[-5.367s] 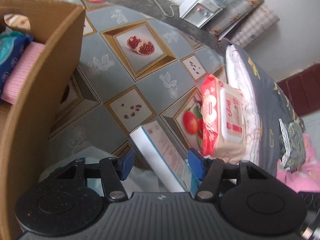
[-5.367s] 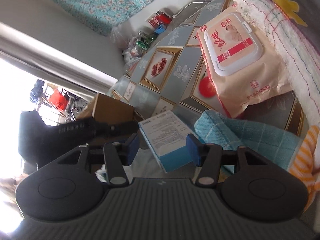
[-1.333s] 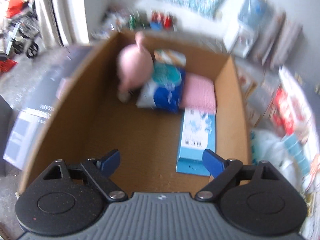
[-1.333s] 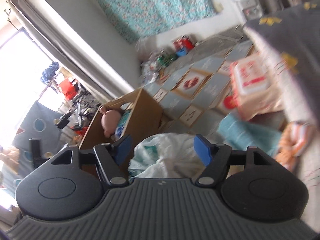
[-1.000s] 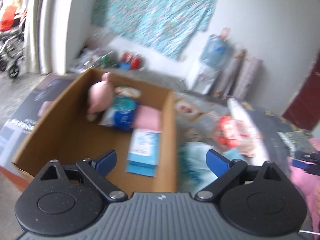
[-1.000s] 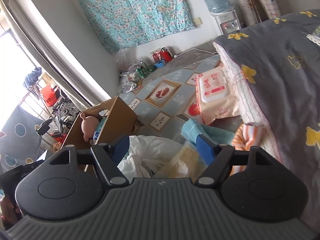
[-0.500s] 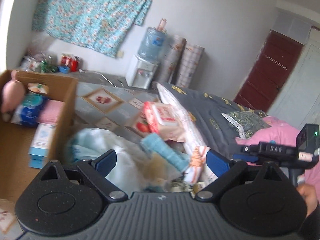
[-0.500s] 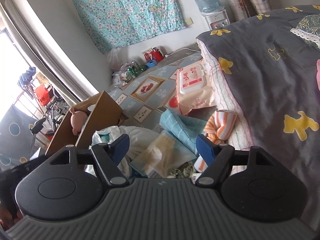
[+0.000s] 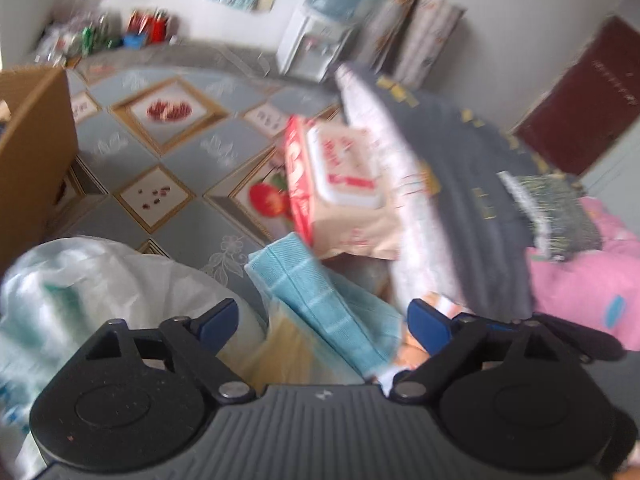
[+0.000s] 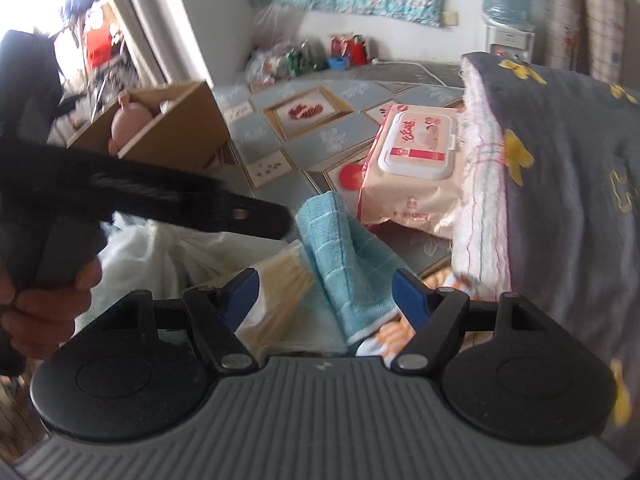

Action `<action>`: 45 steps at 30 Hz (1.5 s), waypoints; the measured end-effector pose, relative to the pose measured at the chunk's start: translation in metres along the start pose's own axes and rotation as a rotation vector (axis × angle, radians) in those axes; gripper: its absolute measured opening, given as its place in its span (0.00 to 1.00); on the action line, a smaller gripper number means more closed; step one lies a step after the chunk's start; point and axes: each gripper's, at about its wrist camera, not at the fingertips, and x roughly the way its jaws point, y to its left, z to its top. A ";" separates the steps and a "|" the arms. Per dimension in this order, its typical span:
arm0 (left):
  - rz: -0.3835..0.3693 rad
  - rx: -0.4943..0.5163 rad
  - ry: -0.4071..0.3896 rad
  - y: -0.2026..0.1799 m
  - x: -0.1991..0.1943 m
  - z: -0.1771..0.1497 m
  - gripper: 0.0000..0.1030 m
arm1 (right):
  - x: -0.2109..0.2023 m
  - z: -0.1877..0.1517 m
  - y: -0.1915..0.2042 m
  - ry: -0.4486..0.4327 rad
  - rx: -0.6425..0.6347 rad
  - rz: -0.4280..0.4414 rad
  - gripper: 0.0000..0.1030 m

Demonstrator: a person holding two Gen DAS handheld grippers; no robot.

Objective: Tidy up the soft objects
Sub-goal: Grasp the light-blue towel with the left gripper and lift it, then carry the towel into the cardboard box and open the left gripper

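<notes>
Blue towel: one folded light-blue towel (image 10: 348, 256) is seen on the floor pile, its long axis running from the upper left, near the wipes pack, down to the lower right; its far end is raised and tilted up, and its near end reaches in between the blue pads of both grippers.
Wipes pack: one pink-and-red wipes pack (image 10: 416, 160) is leaned against the edge of the bed, its white lid facing up and its long axis set along the bed edge; the far corner of the towel is just beside it.
Striped cloth: one orange-and-white cloth (image 10: 394, 330) is partly seen under the near end of the towel, at the foot of the bed.
White bag: one crumpled white plastic bag (image 9: 100, 276) is found left of the towel, near the cardboard box.
Yellow packet: one pale yellow packet (image 10: 280, 292) is lodged beneath the towel, beside the bag.
Cardboard box: one open box (image 10: 176, 132) is set well apart to the left, with one pink plush toy (image 10: 128, 120) visible inside.
Left gripper: the left gripper (image 9: 320, 320) is held wide above the towel while its jaws are closing; the towel is between the pads, not pressed.
Right gripper: the right gripper (image 10: 324, 292) is parted fairly wide over the same towel; nothing is gripped.
Bed: one grey quilt (image 10: 560, 168) with yellow patches is draped at the right.
</notes>
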 end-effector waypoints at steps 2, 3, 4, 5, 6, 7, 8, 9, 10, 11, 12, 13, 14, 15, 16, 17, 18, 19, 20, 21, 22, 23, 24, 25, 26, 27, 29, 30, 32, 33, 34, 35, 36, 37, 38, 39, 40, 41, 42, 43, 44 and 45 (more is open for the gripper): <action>0.018 -0.026 0.037 0.003 0.020 0.011 0.80 | 0.018 0.009 -0.005 0.028 -0.042 0.001 0.71; 0.027 -0.030 0.049 0.004 0.030 0.016 0.78 | 0.027 0.013 -0.008 0.042 -0.055 0.003 0.71; 0.043 -0.029 0.057 0.004 0.037 0.019 0.74 | 0.036 0.017 -0.012 0.060 -0.064 0.009 0.71; 0.057 -0.018 0.063 0.004 0.044 0.021 0.72 | 0.044 0.020 -0.016 0.075 -0.067 0.013 0.71; 0.070 -0.005 0.069 0.003 0.050 0.024 0.70 | 0.052 0.023 -0.020 0.092 -0.067 0.015 0.71; 0.081 -0.002 0.078 0.004 0.056 0.025 0.66 | 0.061 0.026 -0.024 0.115 -0.066 0.025 0.71; 0.088 -0.005 0.090 0.005 0.062 0.027 0.65 | 0.068 0.028 -0.028 0.135 -0.060 0.036 0.71; 0.086 -0.013 0.104 0.007 0.067 0.027 0.62 | 0.076 0.030 -0.032 0.155 -0.049 0.041 0.71; 0.080 -0.023 0.116 0.009 0.072 0.027 0.59 | 0.083 0.031 -0.034 0.173 -0.042 0.044 0.71; 0.076 -0.032 0.126 0.011 0.076 0.028 0.59 | 0.090 0.032 -0.036 0.191 -0.040 0.046 0.70; 0.073 -0.040 0.134 0.012 0.079 0.029 0.58 | 0.096 0.033 -0.038 0.206 -0.035 0.049 0.70; 0.072 -0.046 0.140 0.013 0.082 0.029 0.58 | 0.101 0.033 -0.040 0.223 -0.028 0.054 0.70; 0.072 -0.053 0.146 0.015 0.084 0.029 0.58 | 0.106 0.034 -0.041 0.240 -0.023 0.059 0.70; 0.072 -0.060 0.152 0.015 0.087 0.030 0.58 | 0.112 0.033 -0.042 0.257 -0.018 0.053 0.69; 0.072 -0.067 0.159 0.017 0.089 0.030 0.58 | 0.117 0.033 -0.042 0.275 -0.012 0.047 0.69; 0.070 -0.073 0.165 0.017 0.091 0.031 0.58 | 0.121 0.031 -0.043 0.292 -0.006 0.048 0.67; 0.068 -0.081 0.173 0.018 0.094 0.032 0.58 | 0.125 0.030 -0.043 0.302 0.000 0.048 0.66; 0.066 -0.091 0.180 0.019 0.097 0.032 0.56 | 0.125 0.030 -0.042 0.297 0.001 0.046 0.66; 0.066 -0.099 0.184 0.020 0.100 0.033 0.56 | 0.125 0.030 -0.041 0.295 -0.004 0.044 0.65; 0.062 -0.110 0.186 0.021 0.102 0.033 0.54 | 0.124 0.030 -0.041 0.293 0.001 0.044 0.61; 0.055 -0.121 0.188 0.022 0.104 0.034 0.51 | 0.124 0.031 -0.042 0.291 0.019 0.050 0.58; 0.051 -0.130 0.184 0.022 0.105 0.034 0.51 | 0.125 0.030 -0.044 0.286 0.033 0.059 0.52; 0.047 -0.133 0.176 0.022 0.105 0.035 0.46 | 0.124 0.031 -0.045 0.283 0.046 0.068 0.43; 0.040 -0.138 0.178 0.022 0.106 0.035 0.42 | 0.123 0.031 -0.047 0.282 0.065 0.081 0.38; 0.035 -0.146 0.174 0.022 0.107 0.035 0.40 | 0.122 0.031 -0.048 0.275 0.081 0.084 0.30; 0.027 -0.154 0.168 0.022 0.107 0.036 0.35 | 0.118 0.030 -0.046 0.262 0.083 0.076 0.24; 0.016 -0.165 0.152 0.022 0.104 0.036 0.28 | 0.109 0.030 -0.044 0.219 0.068 0.052 0.18; 0.007 -0.170 0.138 0.022 0.101 0.037 0.23 | 0.104 0.030 -0.041 0.199 0.060 0.034 0.15; -0.024 -0.181 0.119 0.022 0.092 0.038 0.20 | 0.092 0.031 -0.039 0.160 0.057 0.014 0.13; -0.042 -0.182 0.106 0.021 0.087 0.038 0.19 | 0.087 0.031 -0.036 0.138 0.050 0.001 0.12; -0.056 -0.180 0.091 0.019 0.080 0.039 0.19 | 0.080 0.031 -0.033 0.115 0.039 -0.012 0.11; -0.066 -0.180 0.075 0.018 0.074 0.039 0.19 | 0.072 0.031 -0.031 0.094 0.029 -0.023 0.11; -0.077 -0.180 0.057 0.016 0.066 0.040 0.18 | 0.066 0.032 -0.027 0.070 0.018 -0.038 0.10; -0.089 -0.175 0.038 0.013 0.059 0.041 0.18 | 0.059 0.033 -0.023 0.047 0.006 -0.053 0.10; -0.099 -0.172 0.018 0.011 0.051 0.042 0.17 | 0.051 0.034 -0.019 0.026 -0.003 -0.065 0.09; -0.111 -0.166 -0.001 0.008 0.043 0.043 0.17 | 0.044 0.036 -0.016 0.003 -0.010 -0.075 0.09; -0.122 -0.159 -0.020 0.005 0.035 0.044 0.17 | 0.035 0.037 -0.013 -0.022 -0.015 -0.085 0.09; -0.133 -0.152 -0.041 0.001 0.025 0.045 0.17 | 0.028 0.038 -0.010 -0.047 -0.027 -0.098 0.09; -0.146 -0.143 -0.063 -0.002 0.015 0.046 0.16 | 0.019 0.039 -0.006 -0.071 -0.036 -0.107 0.09; -0.154 -0.135 -0.083 -0.006 0.006 0.046 0.16 | 0.011 0.042 -0.003 -0.095 -0.036 -0.112 0.09; -0.162 -0.128 -0.103 -0.009 -0.003 0.047 0.16 | 0.005 0.046 0.000 -0.116 -0.037 -0.112 0.09; -0.171 -0.123 -0.121 -0.011 -0.013 0.047 0.16 | -0.006 0.047 0.002 -0.139 -0.036 -0.114 0.09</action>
